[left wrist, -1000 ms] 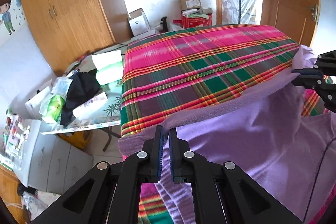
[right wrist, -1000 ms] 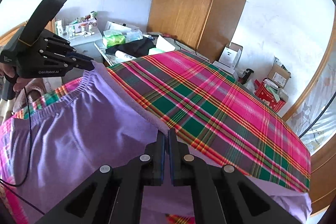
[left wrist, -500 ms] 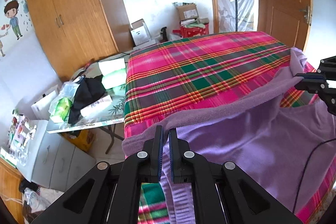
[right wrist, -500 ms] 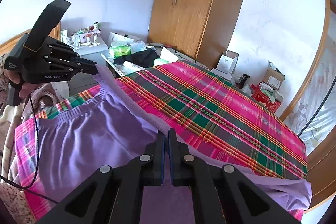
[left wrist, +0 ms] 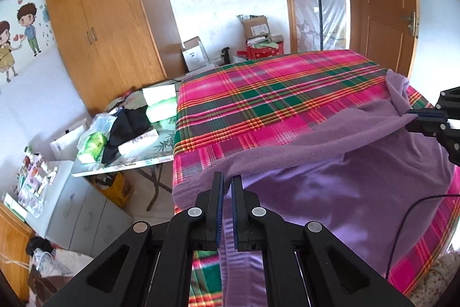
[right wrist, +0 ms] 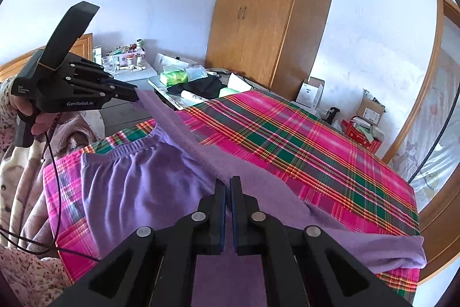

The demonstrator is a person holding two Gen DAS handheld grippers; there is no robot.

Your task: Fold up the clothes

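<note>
Across the bed [left wrist: 258,94], with its pink and green plaid cover, I see the purple garment [left wrist: 359,192] spread on the near half, its elastic waistband by the near edge. One lifted edge runs as a taut line between my two tools. My left hand-held gripper [left wrist: 227,186] is clamped on one end, my right hand-held gripper [right wrist: 228,189] on the other. Judging by this, the edge's long axis lies crosswise, so both hands must carry it together to fold.
</note>
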